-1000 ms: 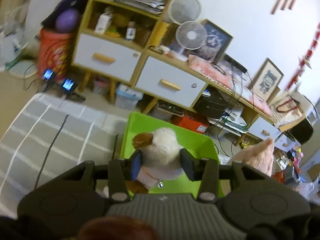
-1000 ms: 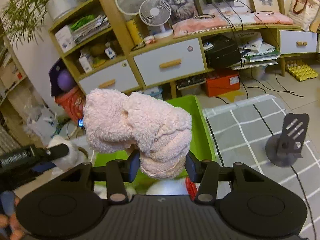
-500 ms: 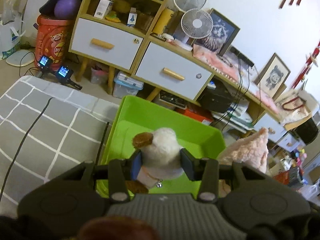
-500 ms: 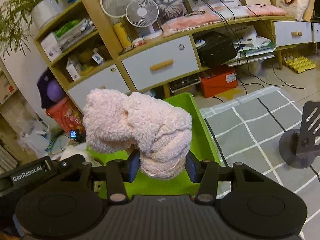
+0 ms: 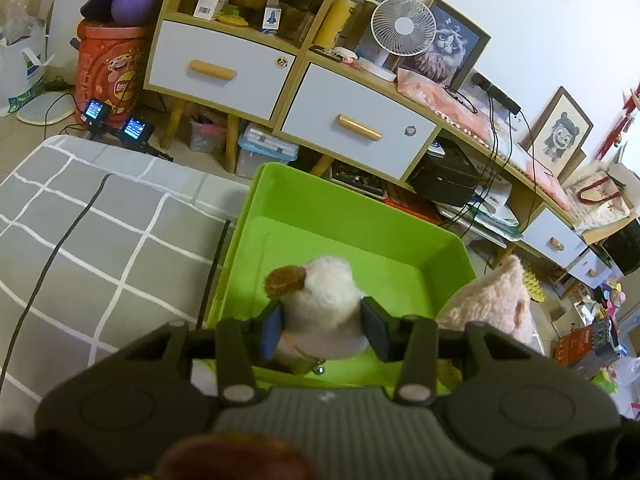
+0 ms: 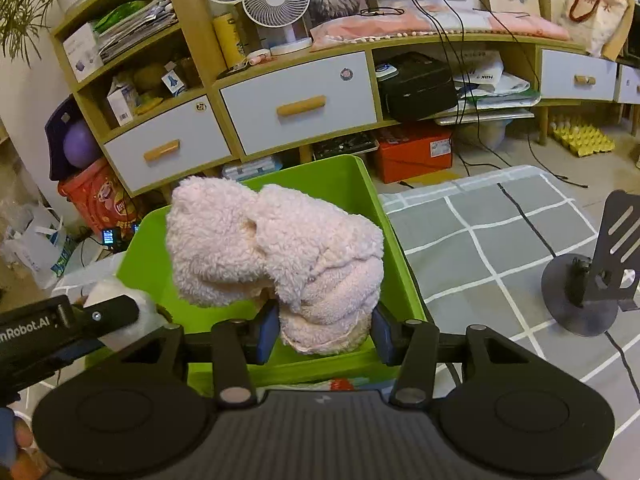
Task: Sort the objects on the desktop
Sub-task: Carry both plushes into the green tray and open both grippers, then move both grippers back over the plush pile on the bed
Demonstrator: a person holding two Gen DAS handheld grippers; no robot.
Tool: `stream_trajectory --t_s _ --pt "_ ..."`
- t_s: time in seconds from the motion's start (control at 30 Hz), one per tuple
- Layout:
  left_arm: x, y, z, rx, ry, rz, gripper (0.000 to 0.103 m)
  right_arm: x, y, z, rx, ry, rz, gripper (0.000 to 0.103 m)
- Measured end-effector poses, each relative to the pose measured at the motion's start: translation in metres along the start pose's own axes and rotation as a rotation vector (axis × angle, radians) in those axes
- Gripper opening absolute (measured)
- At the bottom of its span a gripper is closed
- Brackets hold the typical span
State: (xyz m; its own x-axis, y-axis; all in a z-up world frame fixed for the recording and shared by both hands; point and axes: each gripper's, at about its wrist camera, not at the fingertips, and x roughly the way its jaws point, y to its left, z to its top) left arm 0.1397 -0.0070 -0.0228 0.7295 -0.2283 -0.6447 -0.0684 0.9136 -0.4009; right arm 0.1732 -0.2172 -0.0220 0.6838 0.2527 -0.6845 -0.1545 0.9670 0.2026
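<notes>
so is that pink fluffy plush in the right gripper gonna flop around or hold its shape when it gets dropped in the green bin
Probably floppy: the pink plush bulges and droops over the right gripper, whose pads pinch only its lower end. It looks light for its bulk. Its fleece should not slip, and in the green bin it would likely slump rather than roll.

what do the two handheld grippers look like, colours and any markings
Both are matte black. The left gripper and the right gripper each have a wide ribbed body with two round discs, silver pivot pins, and two short fingers with a blue pad on one. White GenRobot.AI lettering runs along the left gripper's side in the right wrist view.
</notes>
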Motion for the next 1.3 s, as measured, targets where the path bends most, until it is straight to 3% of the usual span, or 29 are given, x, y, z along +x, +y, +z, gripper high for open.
stream_trajectory --t_s 0.63,0.8,0.93,1.3 --pt "0.002 0.004 -0.003 -0.002 0.021 0.026 0.042 -0.003 0.002 0.001 -0.027 -0.001 -0.046 0.050" --pt "-0.002 0.001 -0.003 0.019 0.014 0.028 0.050 -0.004 0.002 0.002 -0.026 0.004 -0.039 0.050" --pt "-0.003 0.003 -0.004 0.011 0.021 0.031 0.054 -0.006 0.003 0.002 -0.018 0.004 -0.027 0.060" --pt "-0.015 -0.001 -0.006 0.023 0.019 0.024 0.071 -0.016 0.009 0.001 -0.031 0.012 -0.022 0.067"
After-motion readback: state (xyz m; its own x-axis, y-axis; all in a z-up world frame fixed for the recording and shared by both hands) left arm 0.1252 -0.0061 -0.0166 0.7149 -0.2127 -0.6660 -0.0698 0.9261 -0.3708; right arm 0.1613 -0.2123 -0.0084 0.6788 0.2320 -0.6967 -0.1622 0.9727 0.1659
